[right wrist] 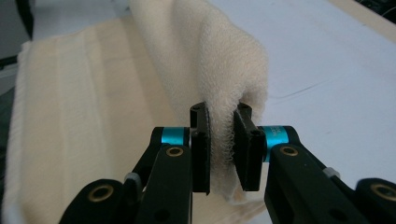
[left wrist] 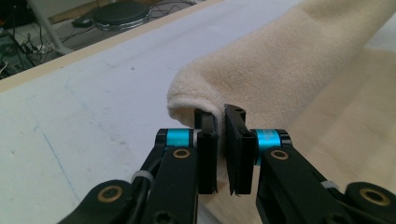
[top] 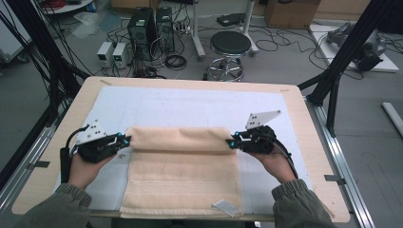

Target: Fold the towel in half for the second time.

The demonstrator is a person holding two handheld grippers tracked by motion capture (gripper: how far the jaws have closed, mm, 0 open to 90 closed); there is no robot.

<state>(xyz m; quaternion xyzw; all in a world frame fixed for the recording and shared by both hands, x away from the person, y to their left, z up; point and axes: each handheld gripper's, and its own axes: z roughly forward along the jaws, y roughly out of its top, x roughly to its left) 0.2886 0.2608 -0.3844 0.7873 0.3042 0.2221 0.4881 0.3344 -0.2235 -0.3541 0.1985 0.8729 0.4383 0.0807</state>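
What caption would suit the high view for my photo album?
A person's left gripper and right gripper pinch the folded edge of a cream towel on a white-covered table.

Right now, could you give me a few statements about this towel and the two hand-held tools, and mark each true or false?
1. Each tool pinches one end of the folded-over part of the towel. True: left tool, right tool.
2. The towel is dark blue. False: it is cream.
3. The towel lies on a white sheet covering the table. True.
4. The right tool hangs open above the towel. False: its jaws are shut on the towel's edge.
5. A stool stands on the floor beyond the table. True.
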